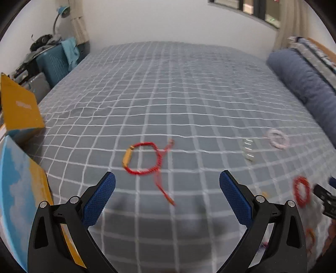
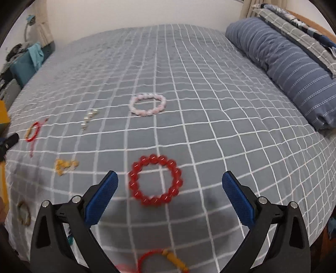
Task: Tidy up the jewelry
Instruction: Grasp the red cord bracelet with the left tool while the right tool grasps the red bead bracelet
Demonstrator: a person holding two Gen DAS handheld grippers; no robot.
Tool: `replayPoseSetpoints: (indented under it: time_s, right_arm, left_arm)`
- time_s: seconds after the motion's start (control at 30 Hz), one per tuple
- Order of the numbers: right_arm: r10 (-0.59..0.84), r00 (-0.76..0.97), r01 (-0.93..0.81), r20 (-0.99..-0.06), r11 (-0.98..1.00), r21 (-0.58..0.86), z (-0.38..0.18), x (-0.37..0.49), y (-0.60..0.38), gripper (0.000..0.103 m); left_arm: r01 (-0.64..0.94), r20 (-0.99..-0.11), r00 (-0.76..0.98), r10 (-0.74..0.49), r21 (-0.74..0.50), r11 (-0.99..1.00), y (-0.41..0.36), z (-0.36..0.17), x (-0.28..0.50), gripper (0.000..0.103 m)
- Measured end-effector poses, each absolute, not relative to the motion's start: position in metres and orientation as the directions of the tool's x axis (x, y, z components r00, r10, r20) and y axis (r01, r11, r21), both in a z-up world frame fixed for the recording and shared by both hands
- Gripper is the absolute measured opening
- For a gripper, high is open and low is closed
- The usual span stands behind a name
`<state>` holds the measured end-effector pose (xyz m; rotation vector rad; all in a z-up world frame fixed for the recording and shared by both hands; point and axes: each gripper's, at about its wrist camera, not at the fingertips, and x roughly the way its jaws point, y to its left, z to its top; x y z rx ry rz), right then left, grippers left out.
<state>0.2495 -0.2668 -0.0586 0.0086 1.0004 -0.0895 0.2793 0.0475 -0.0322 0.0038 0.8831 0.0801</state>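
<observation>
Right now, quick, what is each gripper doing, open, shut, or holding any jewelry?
Left gripper: open, holding nothing, above the red cord bracelet.
Right gripper: open, holding nothing, above the red bead bracelet.

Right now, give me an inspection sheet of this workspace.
Surface: bed sheet, grey with white grid.
Job's things: red cord bracelet, red bead bracelet, pink bead bracelet, yellow piece, all lying apart on the sheet.
Clutter: orange-and-blue boxes at the left edge.
Grippers: left gripper and right gripper both open, holding nothing.
Cables: nothing seen.
Surroundings: striped pillow, curtain, lamp.
</observation>
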Motion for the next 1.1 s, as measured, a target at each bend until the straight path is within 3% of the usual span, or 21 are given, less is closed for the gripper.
replayPoseSetpoints:
  time_s: [0.3,0.57,0.67,0.77,0.97,1.03,1.1]
  right_arm:
    - [-0.064,0.456,0.098,-0.888,0.995,-0.021,-0.092,0.281,-0.275,0.094]
    - [-0.042,0.441,0.110,-0.897,0.994,0.008,-0.097,0.288,-0.273,0.094]
    - [-0.045,0.451,0.128,-0.891,0.992,0.015,-0.092,0.288,-0.278,0.092]
    - [-0.035,0.438,0.120,-0.898,0.993,0.019,-0.094,0.287,-0.280,0.091]
    - [-0.023,0.394,0.108,-0.919,0.994,0.021,-0.106,0.284,-0.278,0.073]
    - [-0.020,0.401,0.100,-0.916,0.995,0.023,-0.105,0.282,-0.276,0.062]
    - [-0.017,0.405,0.101,-0.914,0.995,0.026,-0.103,0.280,-0.276,0.037]
  left_arm:
    - [-0.142,-0.838,0.535,0.108,0.037,0.989,0.082,-0.078,0.347,0.097]
    - [-0.136,-0.855,0.508,0.100,0.034,0.990,0.089,-0.099,0.357,0.097]
    - [-0.134,-0.858,0.507,0.083,0.016,0.991,0.088,-0.098,0.356,0.090]
    - [-0.114,-0.860,0.506,0.064,0.007,0.993,0.086,-0.097,0.356,0.076]
    - [-0.059,-0.861,0.505,0.050,0.024,0.998,0.070,-0.094,0.349,0.030]
    - [-0.045,-0.863,0.503,0.046,0.027,0.999,0.066,-0.092,0.347,0.008]
    - [-0.039,-0.865,0.500,0.042,0.026,0.999,0.064,-0.090,0.345,0.008]
